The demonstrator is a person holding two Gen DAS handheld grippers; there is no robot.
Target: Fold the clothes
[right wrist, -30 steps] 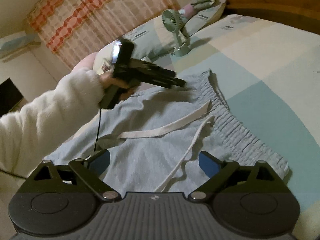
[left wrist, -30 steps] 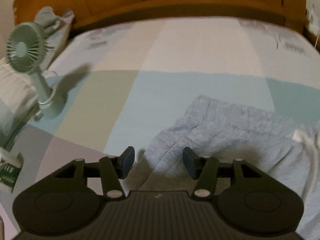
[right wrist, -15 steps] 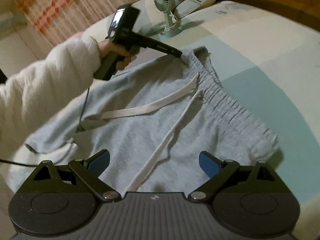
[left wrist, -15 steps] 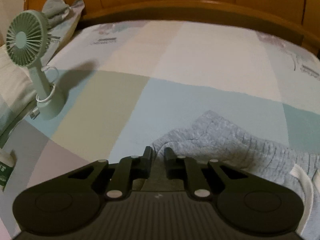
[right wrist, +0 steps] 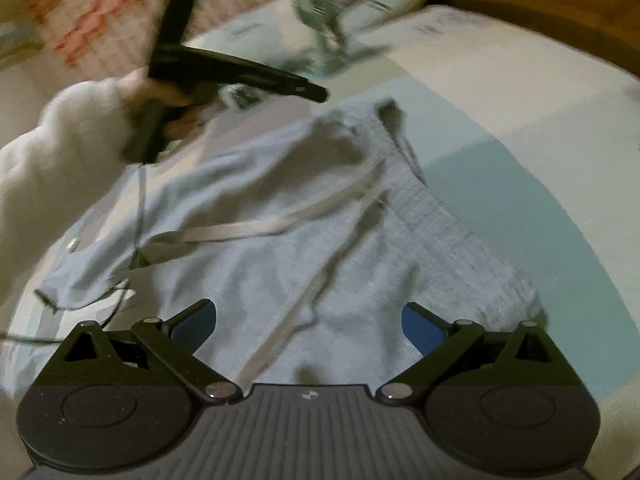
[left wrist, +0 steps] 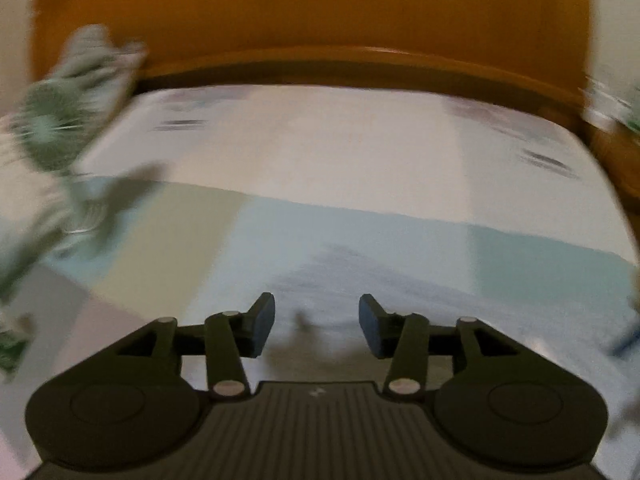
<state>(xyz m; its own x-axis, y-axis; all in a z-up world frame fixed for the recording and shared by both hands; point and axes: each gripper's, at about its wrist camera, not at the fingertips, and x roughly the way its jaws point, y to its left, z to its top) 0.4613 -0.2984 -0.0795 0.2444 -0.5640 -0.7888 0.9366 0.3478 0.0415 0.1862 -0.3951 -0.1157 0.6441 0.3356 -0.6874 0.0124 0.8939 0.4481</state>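
Right wrist view shows grey sweatpants [right wrist: 280, 248] spread flat on a bed [right wrist: 500, 92] with a patchwork cover of pale green, cream and teal blocks. The ribbed waistband runs along the right side of the garment, and two pale drawstrings [right wrist: 280, 224] trail across the fabric toward the camera. The right gripper [right wrist: 308, 326] hovers low over the near part of the sweatpants with its jaws spread wide and nothing between the pads. Farther back, the left gripper [right wrist: 316, 94] is held in a hand [right wrist: 160, 96] coming out of a fluffy white sleeve [right wrist: 52, 152]; its tip sits just above the far corner of the waistband, clear of the cloth. A small green fan [right wrist: 320, 4] stands on the bed beyond it, in front of pillows and a patterned curtain.

Left wrist view is badly blurred. The left gripper's jaws are opening, about half apart, with nothing gripped; the grey cloth shows as a smear beyond the pads, and a wooden headboard [left wrist: 320, 12] closes the far end of the bed.
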